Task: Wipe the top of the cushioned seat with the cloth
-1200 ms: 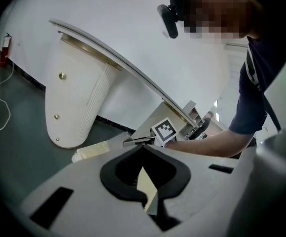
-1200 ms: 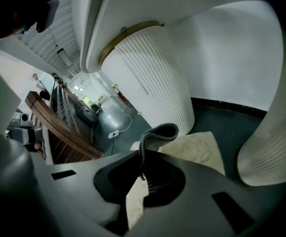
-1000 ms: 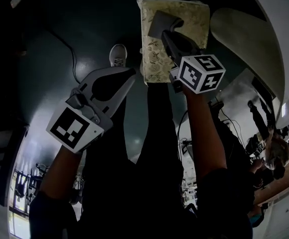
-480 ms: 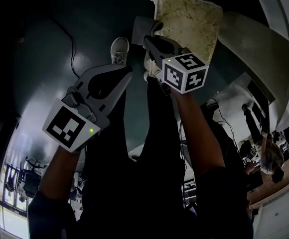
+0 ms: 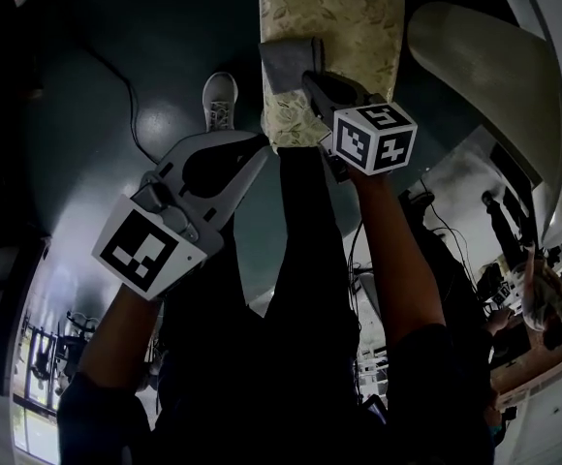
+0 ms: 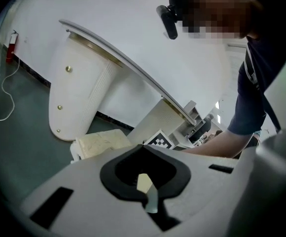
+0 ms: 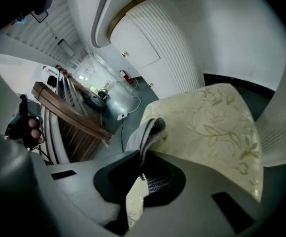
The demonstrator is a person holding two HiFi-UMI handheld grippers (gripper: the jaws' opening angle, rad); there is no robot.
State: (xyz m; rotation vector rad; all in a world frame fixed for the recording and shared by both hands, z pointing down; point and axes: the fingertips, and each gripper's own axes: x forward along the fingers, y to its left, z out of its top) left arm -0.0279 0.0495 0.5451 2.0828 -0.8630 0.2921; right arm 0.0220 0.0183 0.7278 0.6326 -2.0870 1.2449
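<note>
The cushioned seat (image 5: 344, 27), pale yellow with a leaf pattern, lies at the top of the head view. A grey cloth (image 5: 289, 64) rests on its left part, and my right gripper (image 5: 318, 83) is shut on the cloth's near end. In the right gripper view the cloth (image 7: 149, 132) stands folded between the jaws of my right gripper (image 7: 142, 154), over the seat (image 7: 212, 127). My left gripper (image 5: 254, 148) hangs shut and empty, left of the seat and above the floor. In the left gripper view that gripper (image 6: 144, 146) points toward the seat (image 6: 101, 143).
A white shoe (image 5: 219, 103) and a dark cable (image 5: 134, 114) are on the green floor left of the seat. A large white curved panel (image 5: 484, 76) stands close on the right. People (image 5: 502, 231) stand farther right. A wooden railing (image 7: 69, 115) shows beyond the seat.
My right gripper dragged the cloth from the seat's middle toward its left side. The left gripper stayed about where it was, still shut.
</note>
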